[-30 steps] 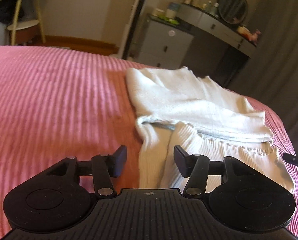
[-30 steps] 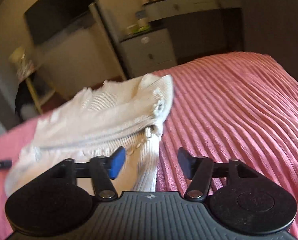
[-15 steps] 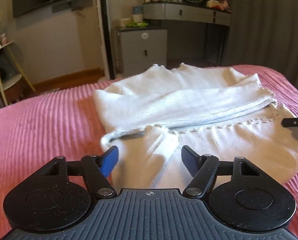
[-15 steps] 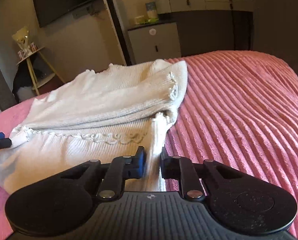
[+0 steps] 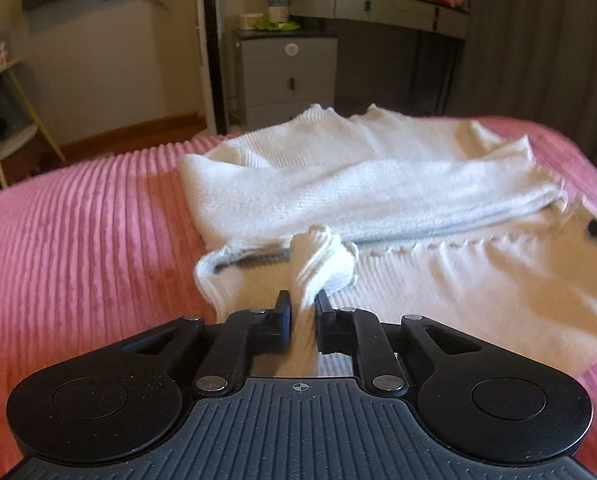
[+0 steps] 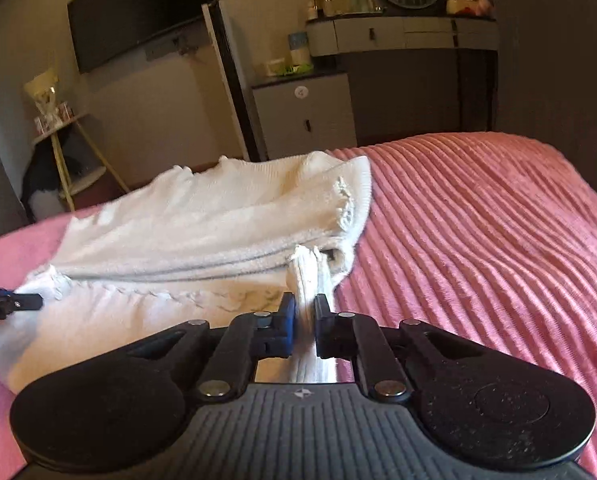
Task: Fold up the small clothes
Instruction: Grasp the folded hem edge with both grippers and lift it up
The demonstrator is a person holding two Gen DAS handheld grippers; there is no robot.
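Closed since the earlier frames, both sets of jaws: left gripper (image 5: pixel 301 312) now pinching the near-left hem corner of the white knit sweater (image 5: pixel 378 184), right gripper (image 6: pixel 304 316) clamped on the near-right corner. Lying partly folded across the pink bedspread (image 5: pixel 78 240). Soft, light, stretchy; best held by both hem corners, lifted evenly to avoid sagging
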